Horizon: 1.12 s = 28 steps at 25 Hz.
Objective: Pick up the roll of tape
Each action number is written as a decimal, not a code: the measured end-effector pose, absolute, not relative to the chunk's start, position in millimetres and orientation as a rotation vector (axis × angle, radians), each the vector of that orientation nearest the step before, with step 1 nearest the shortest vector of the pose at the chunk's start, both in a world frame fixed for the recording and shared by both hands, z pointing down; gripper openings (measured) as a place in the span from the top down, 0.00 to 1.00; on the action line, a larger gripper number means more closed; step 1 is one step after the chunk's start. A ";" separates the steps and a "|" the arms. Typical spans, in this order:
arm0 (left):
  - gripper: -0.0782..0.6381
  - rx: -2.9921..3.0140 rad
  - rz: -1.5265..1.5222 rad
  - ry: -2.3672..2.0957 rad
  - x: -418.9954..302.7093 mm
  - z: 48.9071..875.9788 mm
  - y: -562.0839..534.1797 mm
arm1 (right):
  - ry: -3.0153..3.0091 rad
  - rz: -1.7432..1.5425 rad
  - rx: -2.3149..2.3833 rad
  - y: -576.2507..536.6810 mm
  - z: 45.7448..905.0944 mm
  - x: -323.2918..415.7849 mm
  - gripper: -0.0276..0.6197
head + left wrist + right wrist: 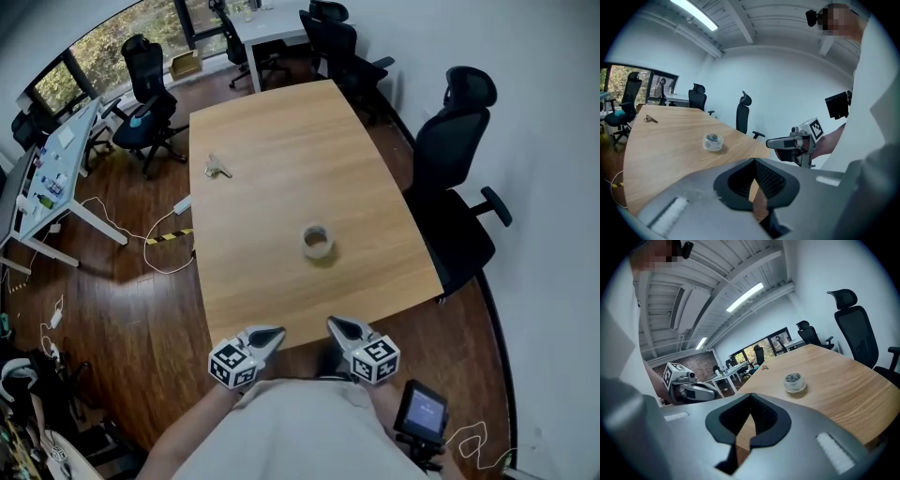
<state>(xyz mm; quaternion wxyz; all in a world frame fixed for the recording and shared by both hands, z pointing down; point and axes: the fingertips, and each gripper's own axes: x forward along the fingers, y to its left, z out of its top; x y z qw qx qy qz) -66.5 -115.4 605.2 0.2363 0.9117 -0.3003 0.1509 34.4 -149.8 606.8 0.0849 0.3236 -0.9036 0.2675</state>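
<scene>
Tabletop (pixel 281 141) of pale wood fills the middle of the head view. The roll of tape (pixel 318 241) lies flat on it toward the near end, hole facing up, well apart from both tools. The left gripper (pixel 278 333) and the right gripper (pixel 334 324) hang just at the table's near edge, side by side, tips leaning toward each other. The hands behind them are mostly covered by the marker cubes and by the person's light shirt (pixel 281 431), which fills the bottom of that frame. Each gripper's own view shows its jaws drawn together at the tips with nothing held between them; only a sliver of wood shows through the slit lower down. In the left gripper view the roll of tape (pixel 713 142) looks small and translucent, with something dark in its core that is too small to identify. In the right gripper view the roll of tape (pixel 794 382) is the same pale blur with a short shadow beside it. A small metallic object (pixel 217 169) lies near the far left edge of the table, possibly keys, though no view is sharp enough to tell. A black office chair (pixel 455 178) stands close beside the table's right edge, its base hidden under its own seat. At the lower right a dark device with a lit screen (pixel 422 411) is partly cut off below, and its display is unreadable.
</scene>
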 end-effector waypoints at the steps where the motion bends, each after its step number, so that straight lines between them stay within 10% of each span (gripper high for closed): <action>1: 0.88 2.496 0.416 -0.832 -63.1 605.3 -119.6 | -2.696 0.800 0.958 -153.9 607.0 38.5 0.95; 28: 0.88 2.550 0.697 -0.878 9.4 609.8 -203.9 | -2.736 0.750 0.801 -239.2 596.4 91.3 0.95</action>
